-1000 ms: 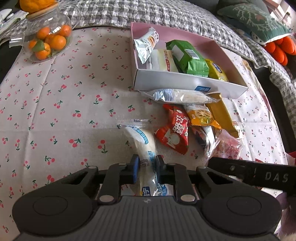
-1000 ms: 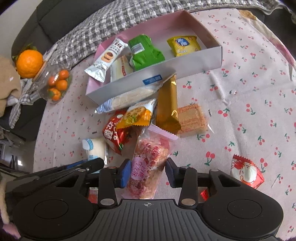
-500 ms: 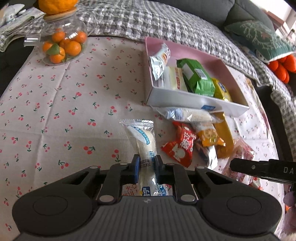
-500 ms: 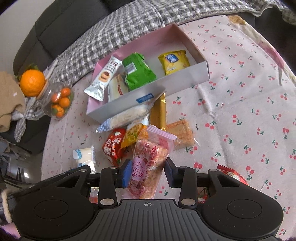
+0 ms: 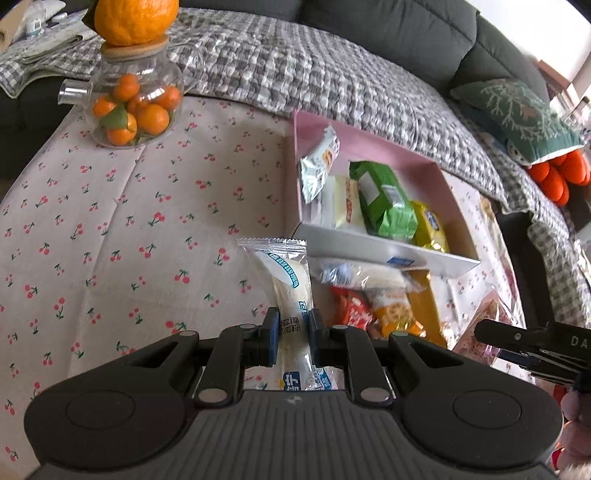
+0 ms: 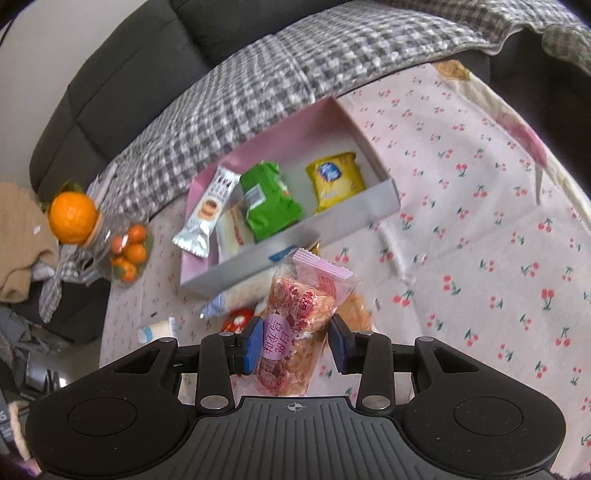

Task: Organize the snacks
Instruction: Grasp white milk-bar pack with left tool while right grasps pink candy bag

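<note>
Left gripper [image 5: 291, 334] clamped on a long white bread roll in a clear wrapper with blue print [image 5: 287, 291], lifted above the cherry-print tablecloth [image 5: 122, 236]. Right gripper [image 6: 295, 345] clamped on a clear packet of pink and red sweets with a pink label [image 6: 299, 314], also raised off the cloth. Just beyond both, a loose heap of snacks against the near wall of the box: a clear-wrapped pale bun [image 5: 365, 275], a red packet [image 5: 351, 310], an orange packet with a lotus-root picture [image 5: 393, 314] and a gold foil bar [image 5: 428, 306]. Behind the heap, an open shallow box, pink inside and white outside [image 5: 373, 249], already holding a silver wrapper [image 5: 317, 162], a cream packet [image 5: 345, 203], a green pouch [image 5: 384, 203] and a yellow packet [image 5: 428, 225], with free floor at the right end. Further left, a glass teapot of small oranges [image 5: 133, 103] topped by a large orange [image 5: 135, 18]. Past the table edge, a grey checked blanket [image 5: 314, 74] over a dark sofa [image 5: 388, 26].
</note>
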Tool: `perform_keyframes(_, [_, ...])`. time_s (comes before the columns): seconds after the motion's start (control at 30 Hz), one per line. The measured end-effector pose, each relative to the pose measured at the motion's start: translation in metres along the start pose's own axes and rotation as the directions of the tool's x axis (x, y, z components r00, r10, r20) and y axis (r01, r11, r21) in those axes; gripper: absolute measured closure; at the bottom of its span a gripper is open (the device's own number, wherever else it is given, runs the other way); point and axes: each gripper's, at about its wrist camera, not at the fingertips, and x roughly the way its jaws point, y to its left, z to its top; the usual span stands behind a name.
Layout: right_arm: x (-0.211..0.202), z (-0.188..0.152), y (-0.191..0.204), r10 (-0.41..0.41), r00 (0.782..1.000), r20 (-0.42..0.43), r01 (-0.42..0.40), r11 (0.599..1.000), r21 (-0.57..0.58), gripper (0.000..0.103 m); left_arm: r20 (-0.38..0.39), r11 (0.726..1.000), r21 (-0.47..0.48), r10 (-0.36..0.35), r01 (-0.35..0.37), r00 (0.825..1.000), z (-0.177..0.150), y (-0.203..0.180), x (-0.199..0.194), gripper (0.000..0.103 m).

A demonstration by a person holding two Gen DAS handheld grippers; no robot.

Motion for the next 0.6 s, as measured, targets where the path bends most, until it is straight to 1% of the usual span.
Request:
perform_keyframes(0.2, [0.002, 0.016, -0.004, -0.012, 0.999, 0.043, 0.010, 0.999, 0.040, 0.066, 0.023, 0.999, 0.001, -0.043, 0.043, 0.999, 0.008, -0.008, -0.001, 0.089])
perform_keyframes(0.3, [0.003, 0.025, 0.000, -0.014, 0.997, 0.075, 0.012, 0.999, 0.031, 0.066, 0.049, 0.998, 0.035, -0.051, 0.049, 0.998, 0.013, -0.019, -0.002, 0.089])
perform_keyframes(0.4, [0.004, 0.037, 0.005, -0.031, 0.993, 0.118, 0.031, 1.000, 0.005, 0.066, 0.070, 0.996, 0.073, -0.050, 0.045, 0.996, 0.019, -0.029, -0.001, 0.089])
perform_keyframes(0.5, [0.007, 0.051, 0.005, -0.027, 0.990, 0.139, 0.030, 0.999, -0.021, 0.066, 0.076, 0.994, 0.100, -0.052, 0.044, 0.996, 0.030, -0.038, 0.003, 0.089])
perform_keyframes(0.6, [0.013, 0.068, 0.000, -0.025, 0.986, 0.162, 0.030, 0.999, -0.028, 0.066, 0.076, 0.992, 0.112, -0.066, 0.058, 0.995, 0.043, -0.048, 0.011, 0.089])
